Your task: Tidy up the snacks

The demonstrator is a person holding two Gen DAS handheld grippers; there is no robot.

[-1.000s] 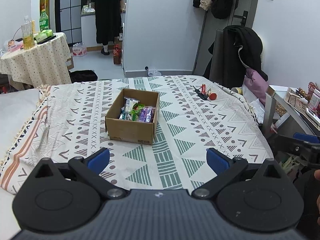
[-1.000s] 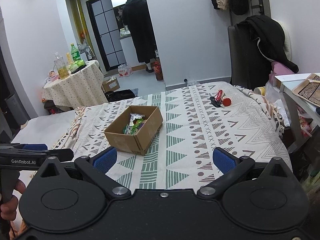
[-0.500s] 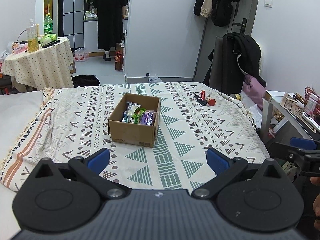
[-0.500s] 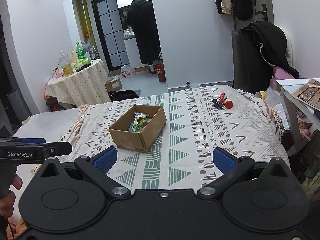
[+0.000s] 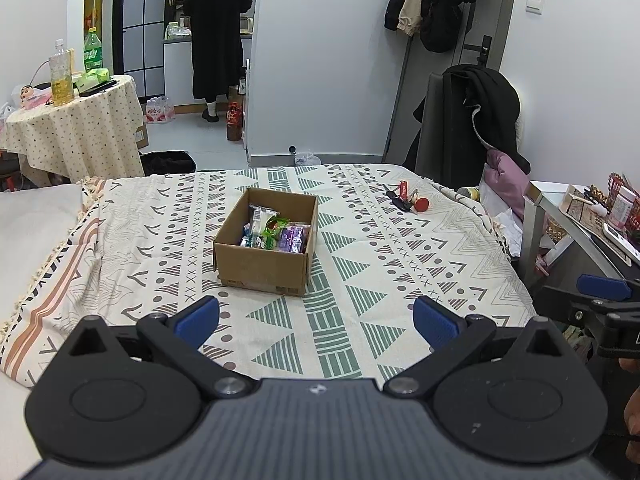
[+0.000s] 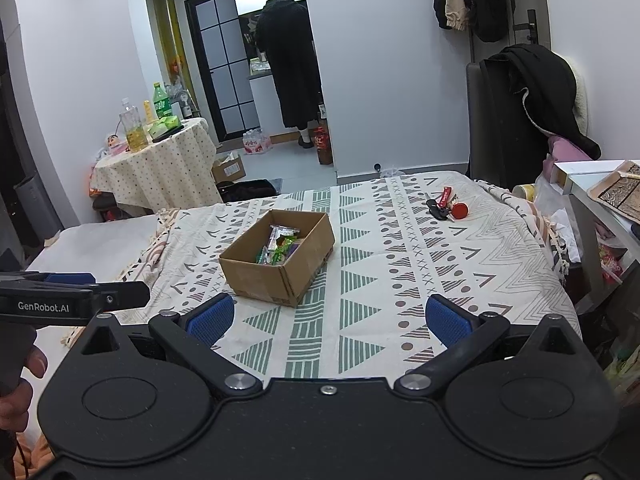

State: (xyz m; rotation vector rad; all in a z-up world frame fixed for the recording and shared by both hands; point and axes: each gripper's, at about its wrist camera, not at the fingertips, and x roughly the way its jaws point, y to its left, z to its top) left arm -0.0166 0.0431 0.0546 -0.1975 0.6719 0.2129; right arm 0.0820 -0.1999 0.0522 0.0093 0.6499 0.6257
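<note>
An open cardboard box [image 5: 262, 270] [image 6: 264, 278] stands in the middle of the patterned bedspread. Several wrapped snacks [image 5: 276, 232] [image 6: 280, 246] lie inside it, green, purple and clear packets. My left gripper [image 5: 316, 322] hangs open near the bed's front edge, well short of the box, with nothing between its blue fingertips. My right gripper [image 6: 328, 320] is open too and empty, a little to the right of the box and back from it. Each gripper's side shows at the edge of the other's view.
A bunch of keys with a red tag [image 5: 408, 200] [image 6: 446, 206] lies at the bed's far right. A side table [image 5: 580, 216] stands to the right, a round table with bottles [image 6: 156, 152] at far left. A person in a dark coat [image 5: 216, 32] stands in the doorway.
Both grippers have drawn back and risen slightly, so the box and bed sit lower and farther in both views. The jaws have stayed open.
</note>
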